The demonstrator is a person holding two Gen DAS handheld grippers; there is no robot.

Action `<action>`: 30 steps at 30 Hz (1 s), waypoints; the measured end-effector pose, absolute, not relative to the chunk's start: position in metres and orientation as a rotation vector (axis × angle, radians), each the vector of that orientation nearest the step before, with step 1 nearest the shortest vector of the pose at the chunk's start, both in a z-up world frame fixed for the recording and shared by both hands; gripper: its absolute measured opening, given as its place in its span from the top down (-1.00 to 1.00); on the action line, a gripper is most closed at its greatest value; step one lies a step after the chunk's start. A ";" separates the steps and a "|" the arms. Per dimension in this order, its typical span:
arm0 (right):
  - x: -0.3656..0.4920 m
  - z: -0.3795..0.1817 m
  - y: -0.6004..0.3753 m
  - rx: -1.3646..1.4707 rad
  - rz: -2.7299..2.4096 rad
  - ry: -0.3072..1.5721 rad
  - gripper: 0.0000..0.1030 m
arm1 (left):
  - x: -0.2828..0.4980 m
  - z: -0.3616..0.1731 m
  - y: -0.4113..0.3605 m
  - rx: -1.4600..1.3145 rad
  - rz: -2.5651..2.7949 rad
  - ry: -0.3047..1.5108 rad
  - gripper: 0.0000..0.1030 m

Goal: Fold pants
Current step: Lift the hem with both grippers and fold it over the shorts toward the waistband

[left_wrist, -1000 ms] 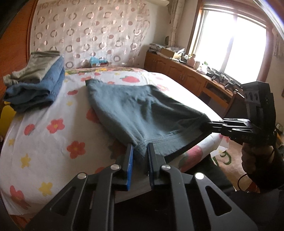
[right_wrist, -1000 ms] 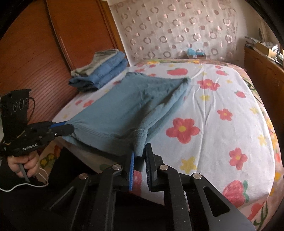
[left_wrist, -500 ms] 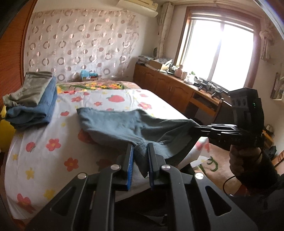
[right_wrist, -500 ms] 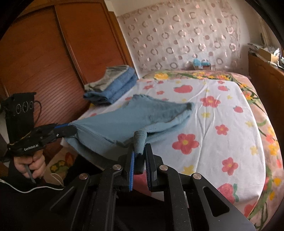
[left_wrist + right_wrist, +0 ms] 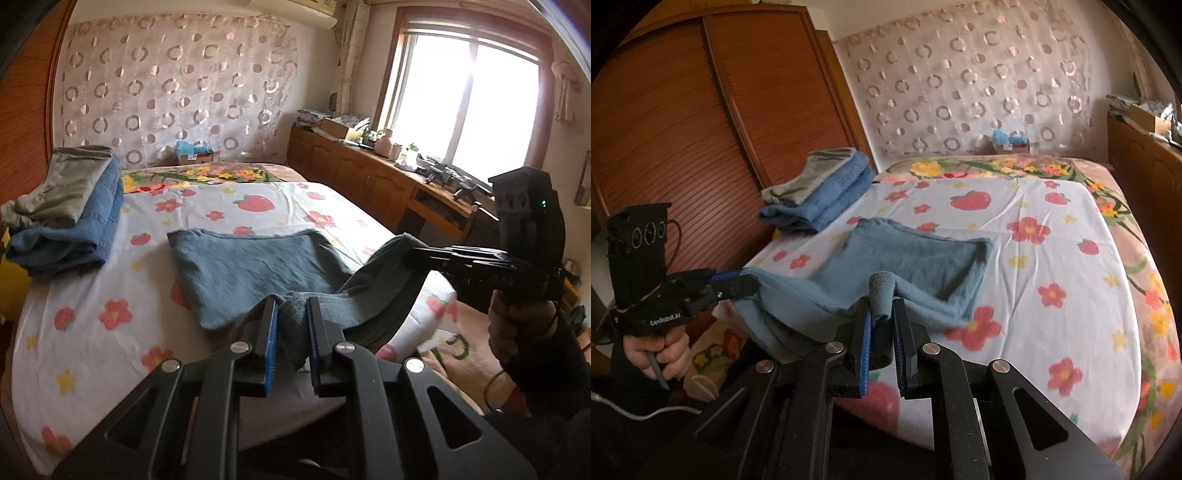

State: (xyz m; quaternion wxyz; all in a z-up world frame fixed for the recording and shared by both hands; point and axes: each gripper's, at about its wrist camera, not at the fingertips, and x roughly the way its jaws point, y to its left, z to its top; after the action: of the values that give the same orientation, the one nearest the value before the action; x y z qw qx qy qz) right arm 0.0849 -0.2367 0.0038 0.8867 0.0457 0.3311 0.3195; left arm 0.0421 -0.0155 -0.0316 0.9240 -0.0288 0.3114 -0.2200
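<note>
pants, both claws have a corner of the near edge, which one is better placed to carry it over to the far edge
Neither clearly. The left claw and right claw are each shut on a near corner of the pants, level with each other, so they likely carry it together.

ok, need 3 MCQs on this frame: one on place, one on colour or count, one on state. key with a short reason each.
1. Where does the stack of folded clothes sit?
A. on the bed beside the wooden wardrobe
B. on the cabinet under the window
C. on the floor rug

2. What colour are the pants being folded?
A. red
B. grey-blue
C. white

3. How is the near edge of the pants held?
A. by one gripper only
B. by no gripper
C. by both grippers, raised off the bed

Key:
1 A: the stack lies at the bed edge, next to the wardrobe.
2 B: the cloth is grey-blue in both views.
3 C: left gripper and right gripper each pinch a corner.
</note>
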 end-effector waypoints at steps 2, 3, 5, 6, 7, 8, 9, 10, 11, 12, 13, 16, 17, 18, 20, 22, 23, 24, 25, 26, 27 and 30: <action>0.095 0.005 -0.234 0.086 0.650 0.681 0.84 | 0.054 -0.031 -0.015 -0.055 -0.440 0.636 0.77; 0.102 0.005 -0.232 0.080 0.640 0.676 0.84 | 0.060 -0.029 -0.014 -0.055 -0.436 0.632 0.77; 0.113 0.006 -0.228 0.070 0.627 0.670 0.84 | 0.071 -0.028 -0.013 -0.055 -0.430 0.631 0.77; 0.119 0.006 -0.226 0.065 0.618 0.669 0.84 | 0.078 -0.028 -0.013 -0.051 -0.424 0.634 0.77; 0.125 0.006 -0.224 0.058 0.609 0.670 0.84 | 0.083 -0.028 -0.012 -0.048 -0.417 0.637 0.77; 0.129 0.005 -0.222 0.053 0.602 0.673 0.84 | 0.088 -0.029 -0.012 -0.048 -0.408 0.640 0.77; 0.135 0.004 -0.219 0.044 0.591 0.676 0.84 | 0.094 -0.029 -0.011 -0.048 -0.402 0.644 0.77; 0.140 0.002 -0.216 0.036 0.580 0.681 0.84 | 0.098 -0.029 -0.010 -0.052 -0.395 0.647 0.77; 0.143 0.002 -0.214 0.032 0.576 0.683 0.84 | 0.102 -0.029 -0.008 -0.056 -0.390 0.648 0.77; 0.147 0.001 -0.212 0.026 0.571 0.682 0.84 | 0.105 -0.029 -0.008 -0.057 -0.386 0.647 0.77; 0.150 0.000 -0.210 0.021 0.566 0.682 0.84 | 0.108 -0.028 -0.007 -0.057 -0.380 0.646 0.77; 0.161 -0.002 -0.206 0.014 0.547 0.682 0.84 | 0.118 -0.027 -0.005 -0.058 -0.370 0.645 0.77; 0.165 -0.003 -0.206 0.018 0.543 0.682 0.84 | 0.121 -0.025 -0.005 -0.058 -0.367 0.641 0.77; 0.169 -0.004 -0.206 0.021 0.536 0.684 0.84 | 0.124 -0.024 -0.005 -0.057 -0.365 0.640 0.77; 0.175 -0.008 -0.205 0.023 0.524 0.696 0.84 | 0.130 -0.024 -0.005 -0.052 -0.354 0.640 0.75; 0.180 -0.014 -0.204 0.019 0.509 0.712 0.84 | 0.136 -0.029 -0.007 -0.035 -0.315 0.651 0.72; 0.183 -0.018 -0.203 0.017 0.504 0.724 0.84 | 0.139 -0.035 -0.008 -0.024 -0.292 0.664 0.70; 0.186 -0.023 -0.202 0.020 0.506 0.738 0.84 | 0.140 -0.039 -0.008 -0.021 -0.286 0.673 0.70; 0.188 -0.027 -0.202 0.023 0.506 0.751 0.84 | 0.142 -0.044 -0.008 -0.023 -0.285 0.684 0.68; 0.190 -0.032 -0.201 0.020 0.502 0.762 0.84 | 0.143 -0.048 -0.007 -0.026 -0.283 0.692 0.65; 0.191 -0.034 -0.199 0.015 0.499 0.768 0.84 | 0.144 -0.051 -0.007 -0.029 -0.280 0.697 0.63; 0.194 -0.041 -0.197 0.008 0.494 0.780 0.83 | 0.143 -0.057 -0.005 -0.025 -0.261 0.701 0.54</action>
State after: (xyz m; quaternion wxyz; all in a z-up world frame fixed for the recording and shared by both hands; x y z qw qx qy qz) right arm 0.1943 -0.1967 -0.0410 0.8953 0.0038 0.3762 0.2385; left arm 0.1433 -0.0052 -0.0565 0.9308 -0.0123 0.3424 -0.1277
